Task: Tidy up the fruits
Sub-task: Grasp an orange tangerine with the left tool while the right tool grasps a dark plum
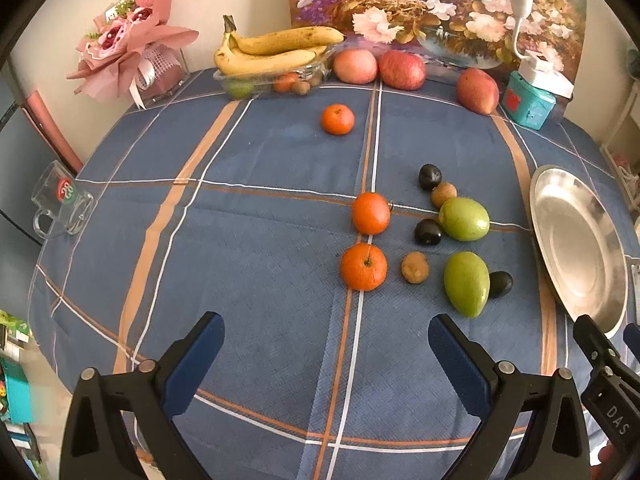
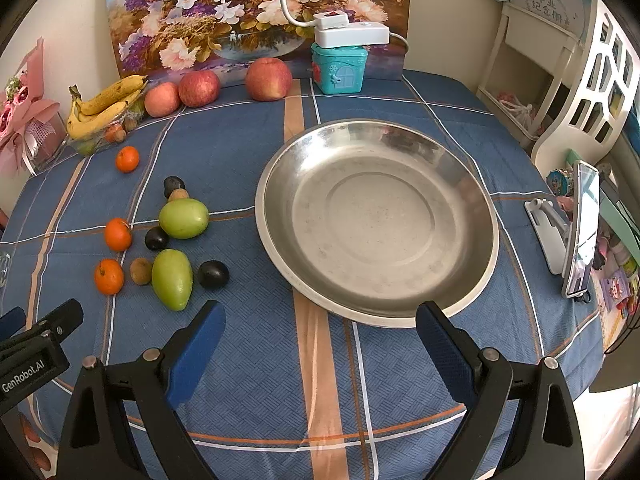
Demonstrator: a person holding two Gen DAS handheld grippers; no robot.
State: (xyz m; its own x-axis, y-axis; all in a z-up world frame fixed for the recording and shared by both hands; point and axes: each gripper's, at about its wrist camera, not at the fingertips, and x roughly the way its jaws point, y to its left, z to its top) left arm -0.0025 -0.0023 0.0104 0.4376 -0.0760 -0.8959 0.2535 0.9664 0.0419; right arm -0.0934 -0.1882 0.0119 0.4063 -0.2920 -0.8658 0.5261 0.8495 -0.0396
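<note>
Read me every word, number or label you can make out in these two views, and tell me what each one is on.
"GenRobot.AI": black body of the left gripper, seen in the right wrist view.
"DAS": black body of the right gripper, seen in the left wrist view; cut off.
"28": red and green round sticker on the clear glass mug, probably.
Chinese characters on the white wall plaque: too small to read.
Tag in the pink flower bouquet: blurred.

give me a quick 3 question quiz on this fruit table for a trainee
1. True or false: the metal plate already holds fruit.
2. How many oranges lie loose on the tablecloth?
3. Which lies nearest the plate: A) the far orange B) the dark plum C) the bananas?

Key: 1. False, it is empty. 2. Three. 3. B.

Both the left gripper and the right gripper are open and hold nothing.
</note>
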